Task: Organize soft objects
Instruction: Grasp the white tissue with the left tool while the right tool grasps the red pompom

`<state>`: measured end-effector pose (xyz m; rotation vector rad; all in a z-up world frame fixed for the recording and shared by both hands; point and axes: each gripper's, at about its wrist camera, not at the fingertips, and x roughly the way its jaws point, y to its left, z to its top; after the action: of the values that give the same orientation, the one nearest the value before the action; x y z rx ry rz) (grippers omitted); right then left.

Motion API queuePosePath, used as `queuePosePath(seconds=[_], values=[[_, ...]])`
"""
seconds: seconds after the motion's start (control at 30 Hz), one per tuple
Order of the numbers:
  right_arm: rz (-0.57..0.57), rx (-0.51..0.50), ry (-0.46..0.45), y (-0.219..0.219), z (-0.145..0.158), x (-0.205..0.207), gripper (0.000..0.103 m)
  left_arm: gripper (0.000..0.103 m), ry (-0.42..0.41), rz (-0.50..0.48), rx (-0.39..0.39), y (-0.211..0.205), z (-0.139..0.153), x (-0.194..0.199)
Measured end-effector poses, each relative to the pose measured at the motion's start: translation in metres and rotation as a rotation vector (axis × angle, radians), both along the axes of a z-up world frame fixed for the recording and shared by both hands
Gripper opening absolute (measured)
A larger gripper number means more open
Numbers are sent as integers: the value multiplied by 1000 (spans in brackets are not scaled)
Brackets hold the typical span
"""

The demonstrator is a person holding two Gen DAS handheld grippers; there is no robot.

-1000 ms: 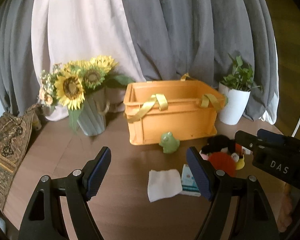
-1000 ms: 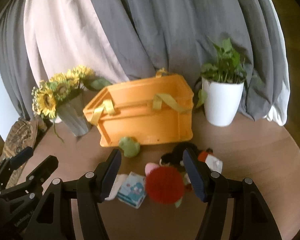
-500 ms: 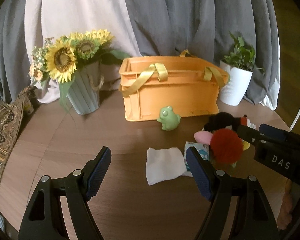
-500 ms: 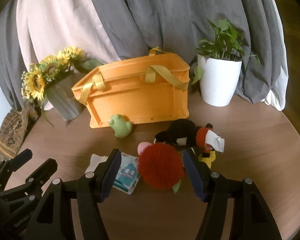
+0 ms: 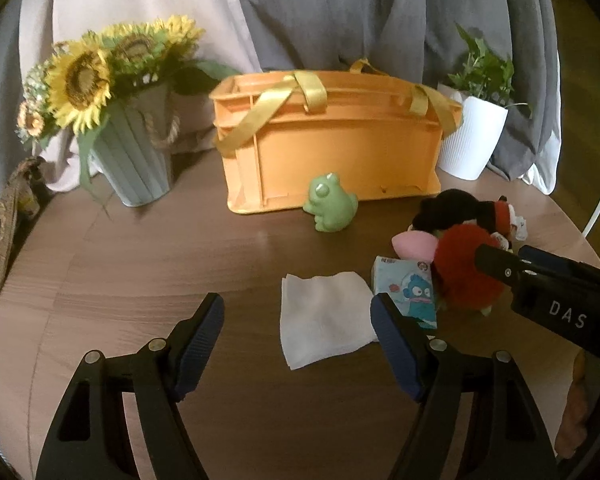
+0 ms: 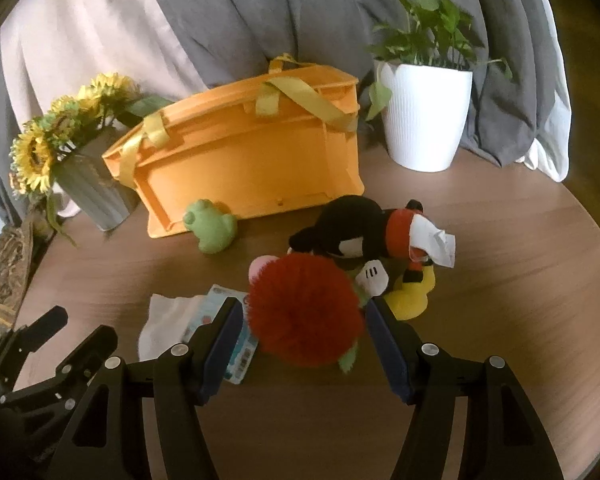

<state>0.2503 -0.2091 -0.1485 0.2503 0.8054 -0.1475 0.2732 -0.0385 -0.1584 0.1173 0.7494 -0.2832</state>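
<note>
Step in hand, by my read: first pick. Right gripper [image 6: 304,322] spread wide w/ the red fluffy toy [image 6: 305,312] between its fingers, not yet pinched; toy lies mid-table, orange crate [image 6: 240,160] at 11 o'clock behind it. Next move prob needs a close on the fluff, lift, carry over crate rim. Left gripper [image 5: 298,344] released, nothing in it, hovering by the white cloth [image 5: 326,318]. Tight spots: tissue pack [image 6: 236,332] under left finger, black plush [image 6: 352,228] at 1 o'clock; open table toward 3.
</note>
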Motion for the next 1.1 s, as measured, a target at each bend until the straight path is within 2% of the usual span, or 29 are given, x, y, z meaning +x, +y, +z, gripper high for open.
queuePosePath(seconds=[0.2,0.53,0.77,0.93,1.0,1.1], values=[[-11,13,15,-1,-11,11,65,66,72,-2,-38,0,-21,20],[-30,36,51,-5,-31,24,65,58,156,-17,-35,-7,-50,34],[-46,52,69,-6,-42,28,63,50,170,-13,-21,-8,-59,38],[-30,50,83,-5,-47,32,51,33,167,-21,-18,-9,-57,37],[-23,44,86,-4,-48,32,49,20,166,-21,-23,-8,-57,38],[-15,34,86,-3,-48,32,43,10,166,-29,-24,-11,-57,38]])
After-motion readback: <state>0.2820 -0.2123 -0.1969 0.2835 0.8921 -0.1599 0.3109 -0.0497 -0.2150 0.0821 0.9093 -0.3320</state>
